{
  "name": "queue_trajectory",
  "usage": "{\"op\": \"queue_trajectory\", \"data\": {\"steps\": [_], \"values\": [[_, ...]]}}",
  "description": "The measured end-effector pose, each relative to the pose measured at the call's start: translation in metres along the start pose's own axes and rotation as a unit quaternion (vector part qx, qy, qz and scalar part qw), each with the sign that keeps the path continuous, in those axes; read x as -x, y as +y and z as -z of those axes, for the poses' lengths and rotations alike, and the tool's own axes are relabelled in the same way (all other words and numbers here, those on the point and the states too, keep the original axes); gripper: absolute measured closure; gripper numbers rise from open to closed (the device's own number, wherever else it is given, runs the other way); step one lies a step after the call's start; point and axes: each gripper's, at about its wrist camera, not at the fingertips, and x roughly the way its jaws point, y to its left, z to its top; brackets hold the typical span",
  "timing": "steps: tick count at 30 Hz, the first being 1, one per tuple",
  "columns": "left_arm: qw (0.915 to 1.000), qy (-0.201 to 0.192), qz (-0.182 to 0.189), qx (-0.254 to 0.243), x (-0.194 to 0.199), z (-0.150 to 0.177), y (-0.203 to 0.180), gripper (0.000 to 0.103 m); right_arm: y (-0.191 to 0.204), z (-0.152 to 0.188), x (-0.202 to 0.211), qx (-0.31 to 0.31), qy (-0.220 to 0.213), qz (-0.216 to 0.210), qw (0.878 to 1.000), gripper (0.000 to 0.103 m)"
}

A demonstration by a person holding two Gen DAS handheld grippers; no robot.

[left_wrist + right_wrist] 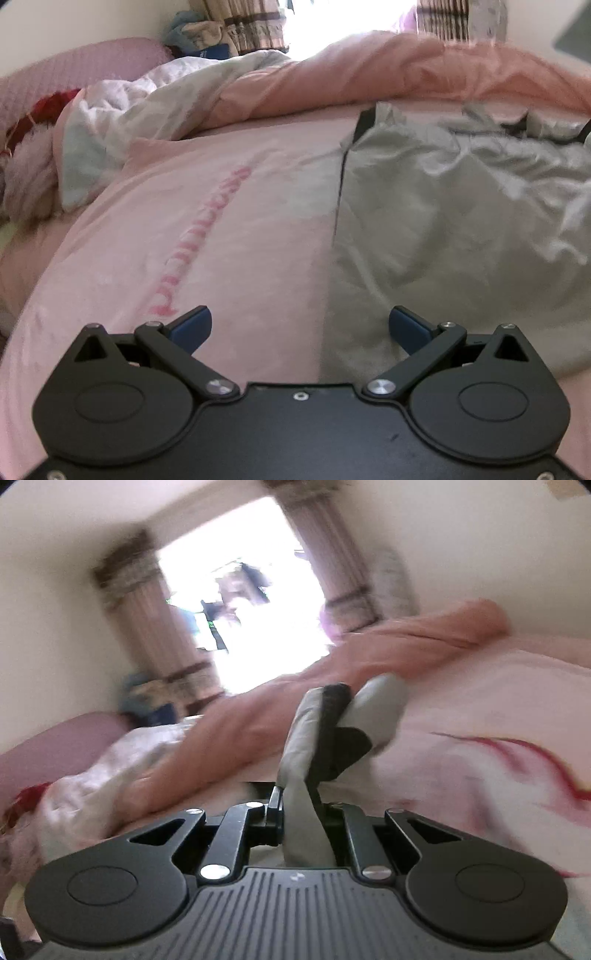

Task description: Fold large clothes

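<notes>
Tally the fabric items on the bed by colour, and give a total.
Grey: 1, the grey garment, pinched by the right hand-held gripper
Pink: 2, the pink sheet and the pink duvet
White: 1, the white quilt
Total: 4

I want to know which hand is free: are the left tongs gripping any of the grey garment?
No: the left tongs stand wide open above the bed, their blue pads apart and clear of the grey garment.
</notes>
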Motion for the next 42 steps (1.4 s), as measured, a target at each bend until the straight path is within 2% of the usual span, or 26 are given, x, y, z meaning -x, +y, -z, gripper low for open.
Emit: {"op": "queue_trajectory", "data": {"steps": [4, 7, 11, 13, 16, 18, 22, 26, 33, 39, 41, 42], "values": [[0.9997, 0.01, 0.005, 0.023, -0.001, -0.003, 0.02, 0.0, 0.09, 0.017, -0.03, 0.022, 0.001, -0.058, 0.998, 0.095], [0.9996, -0.006, -0.001, 0.026, 0.008, -0.007, 0.034, 0.0, 0.148, 0.04, -0.051, 0.026, 0.016, -0.096, 0.995, 0.098], [0.9989, -0.001, -0.011, 0.045, 0.006, -0.004, 0.049, 0.0, 0.189, 0.088, -0.077, 0.004, 0.064, -0.108, 0.992, 0.1], [0.9987, 0.011, -0.023, 0.044, 0.001, -0.003, 0.053, 0.0, 0.197, 0.118, -0.089, 0.01, 0.079, -0.098, 0.992, 0.1], [0.9981, 0.025, -0.047, 0.032, -0.004, 0.0, 0.055, 0.0, 0.196, 0.145, -0.093, 0.018, 0.098, -0.076, 0.992, 0.1], [0.9978, 0.03, -0.047, 0.036, -0.007, 0.002, 0.057, 0.0, 0.2, 0.144, -0.088, 0.004, 0.102, -0.081, 0.991, 0.1], [0.998, 0.028, -0.047, 0.032, -0.007, 0.003, 0.057, 0.0, 0.212, 0.123, -0.063, 0.011, 0.059, -0.097, 0.993, 0.1], [0.998, 0.021, -0.045, 0.039, -0.003, 0.004, 0.059, 0.0, 0.206, 0.119, -0.061, -0.032, 0.071, -0.134, 0.988, 0.1], [0.9976, 0.032, -0.037, 0.049, -0.01, 0.004, 0.065, 0.0, 0.212, 0.166, -0.086, 0.02, 0.108, -0.081, 0.991, 0.101], [0.9975, 0.038, -0.033, 0.049, -0.015, 0.004, 0.065, 0.0, 0.215, 0.178, -0.094, 0.046, 0.125, -0.053, 0.99, 0.101], [0.9974, 0.039, -0.032, 0.052, -0.016, 0.004, 0.066, 0.0, 0.22, 0.181, -0.098, 0.056, 0.131, -0.052, 0.988, 0.099], [0.9973, 0.039, -0.031, 0.053, -0.016, 0.003, 0.067, 0.0, 0.222, 0.177, -0.096, 0.06, 0.132, -0.058, 0.988, 0.092]]}}
